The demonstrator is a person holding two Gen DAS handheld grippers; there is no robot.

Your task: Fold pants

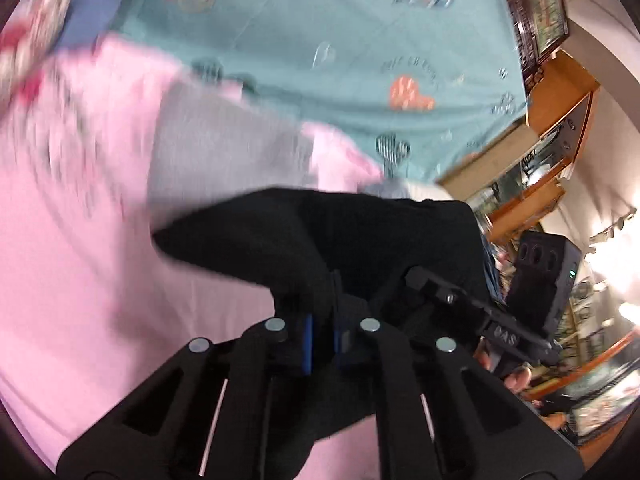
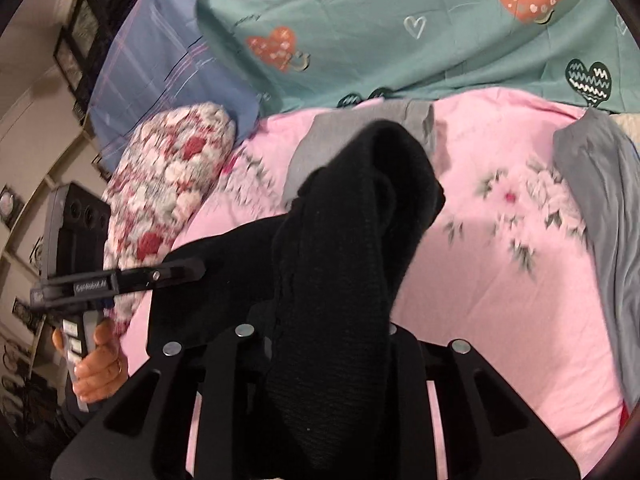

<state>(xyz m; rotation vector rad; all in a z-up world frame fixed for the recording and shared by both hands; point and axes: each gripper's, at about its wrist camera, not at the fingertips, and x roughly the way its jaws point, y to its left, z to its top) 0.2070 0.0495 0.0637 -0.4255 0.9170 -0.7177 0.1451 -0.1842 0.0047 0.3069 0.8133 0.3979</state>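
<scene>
**Lifting black pants over the pink bed**

Gripping dark fabric at both ends, you hold the black pants (image 2: 352,248) raised above the pink floral sheet (image 2: 500,280). Your left gripper (image 1: 323,340) has its blue-padded fingers narrowed on a fold; your right gripper (image 2: 320,344) is buried under cloth draped over it, fingers hidden but apparently clamped. Beyond lie a grey garment (image 2: 600,184), a floral pillow (image 2: 168,184) and a teal heart-print quilt (image 2: 400,32).
</scene>
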